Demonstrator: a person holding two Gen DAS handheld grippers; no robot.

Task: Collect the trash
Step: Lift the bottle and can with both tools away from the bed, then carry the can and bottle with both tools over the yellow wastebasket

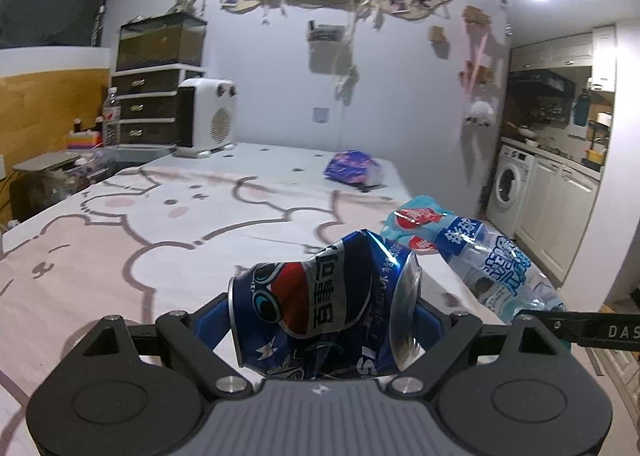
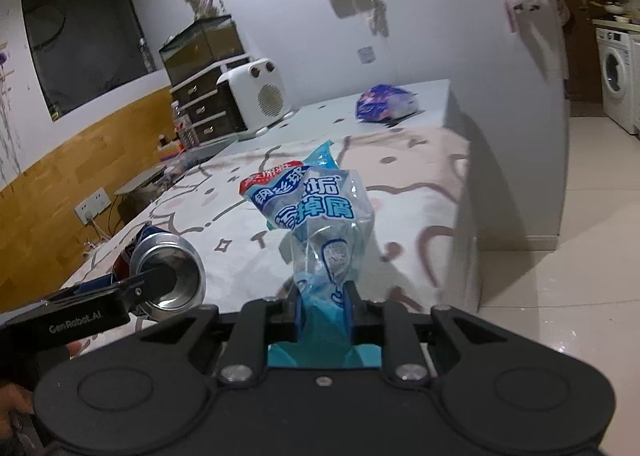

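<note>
Left wrist view shows the left gripper (image 1: 324, 320) pinching a crushed soda can (image 1: 320, 300) end to end, lifted clear of the bed (image 1: 120, 256); right wrist view shows the right gripper (image 2: 323, 312) pressed together on the lower end of a clear plastic wrapper (image 2: 320, 216), which stands up above the jaws; so two pieces of trash are in hand, I judge; a crumpled purple bag (image 2: 386, 102) lies near the far edge of the bed, not yet collected; no bin shows in either view, so dropping off seems left to do.
</note>
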